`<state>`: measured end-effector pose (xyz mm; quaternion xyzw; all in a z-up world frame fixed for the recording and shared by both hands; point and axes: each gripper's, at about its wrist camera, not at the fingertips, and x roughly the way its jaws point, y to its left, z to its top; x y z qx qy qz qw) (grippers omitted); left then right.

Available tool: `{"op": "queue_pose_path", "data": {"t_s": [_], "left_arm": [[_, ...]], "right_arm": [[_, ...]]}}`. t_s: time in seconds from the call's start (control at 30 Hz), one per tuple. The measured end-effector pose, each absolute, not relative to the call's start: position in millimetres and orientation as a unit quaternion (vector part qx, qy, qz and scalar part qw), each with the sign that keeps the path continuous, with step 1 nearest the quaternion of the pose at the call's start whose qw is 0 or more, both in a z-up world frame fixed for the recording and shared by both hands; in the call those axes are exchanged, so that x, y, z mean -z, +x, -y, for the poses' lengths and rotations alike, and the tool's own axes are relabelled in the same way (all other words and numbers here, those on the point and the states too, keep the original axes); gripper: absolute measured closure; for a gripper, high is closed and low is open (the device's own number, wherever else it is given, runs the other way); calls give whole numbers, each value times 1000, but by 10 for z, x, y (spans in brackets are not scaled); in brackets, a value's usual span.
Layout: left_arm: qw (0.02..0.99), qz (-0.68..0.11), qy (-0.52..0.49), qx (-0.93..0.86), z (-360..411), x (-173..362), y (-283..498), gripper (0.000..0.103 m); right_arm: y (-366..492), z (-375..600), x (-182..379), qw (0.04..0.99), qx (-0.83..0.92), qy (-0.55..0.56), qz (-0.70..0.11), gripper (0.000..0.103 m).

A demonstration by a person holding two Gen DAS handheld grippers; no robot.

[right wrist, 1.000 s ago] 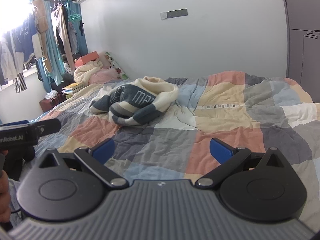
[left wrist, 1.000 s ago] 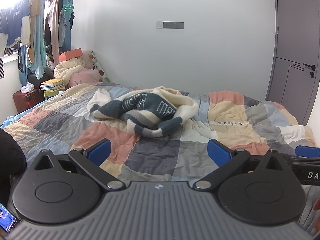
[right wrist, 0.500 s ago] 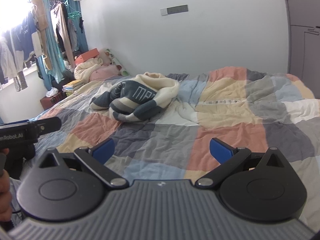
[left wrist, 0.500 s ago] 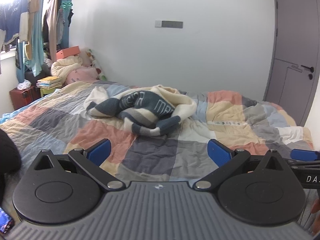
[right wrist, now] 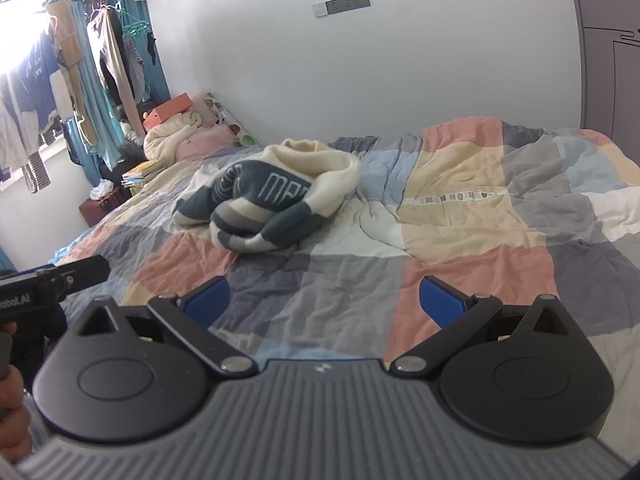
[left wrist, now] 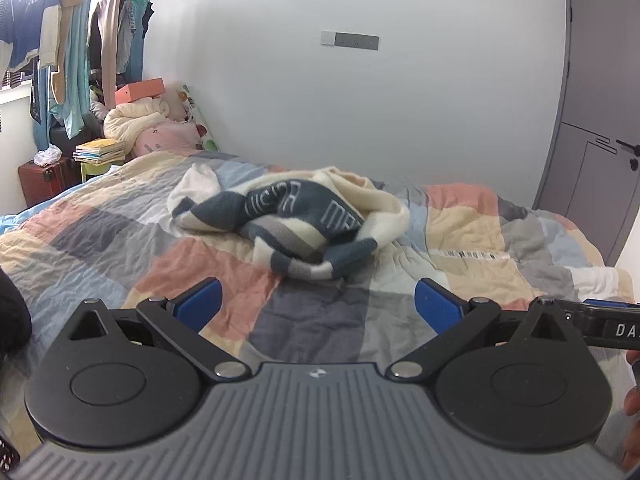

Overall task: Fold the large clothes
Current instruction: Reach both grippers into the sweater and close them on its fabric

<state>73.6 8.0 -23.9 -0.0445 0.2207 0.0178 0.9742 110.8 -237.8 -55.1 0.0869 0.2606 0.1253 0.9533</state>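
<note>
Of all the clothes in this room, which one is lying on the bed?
Only the crumpled navy, grey and cream striped sweater, bunched on the patchwork quilt. The other clothes hang by the window.

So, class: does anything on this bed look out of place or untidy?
Yes: the striped sweater lies in a crumpled heap on the patchwork quilt, twisted over itself, not spread flat. Both grippers are open, touching nothing.

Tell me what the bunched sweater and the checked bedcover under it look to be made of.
Sweater: likely a thick, soft knit or fleece, matte and fuzzy, slumping in plump rolls, cream with dark blue-grey bands. Bedcover: probably thin woven cotton, matte, full of fine crisp creases. Neither look is conclusive.
</note>
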Motion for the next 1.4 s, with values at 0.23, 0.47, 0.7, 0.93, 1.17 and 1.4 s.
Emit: {"op": "queue_pose_path", "data": {"t_s": [0.23,0.47,0.7,0.93,1.17,1.4], "left_arm": [[973,-220,-69,2,-335,114,1349,0],[967,-237,-92,25,-585,188,2316,0],[960,-263,-92,-9,-843,553,3202,0],[945,-297,-140,-2,-1202,1339,3727,1],[942,-286,-175,-18,-1471,1873,3880,1],[941,-283,-187,17,-1388,2130,4045,18]], "right_arm": [[1602,2284,340,953,-123,87,-261,0],[2362,2174,280,959,-123,78,-244,0],[3260,1990,533,946,-154,99,-269,0],[3800,1741,1133,931,-167,130,-297,3],[4019,1612,1759,907,-180,176,-337,5],[4206,1526,2013,890,-209,198,-354,70]]}}
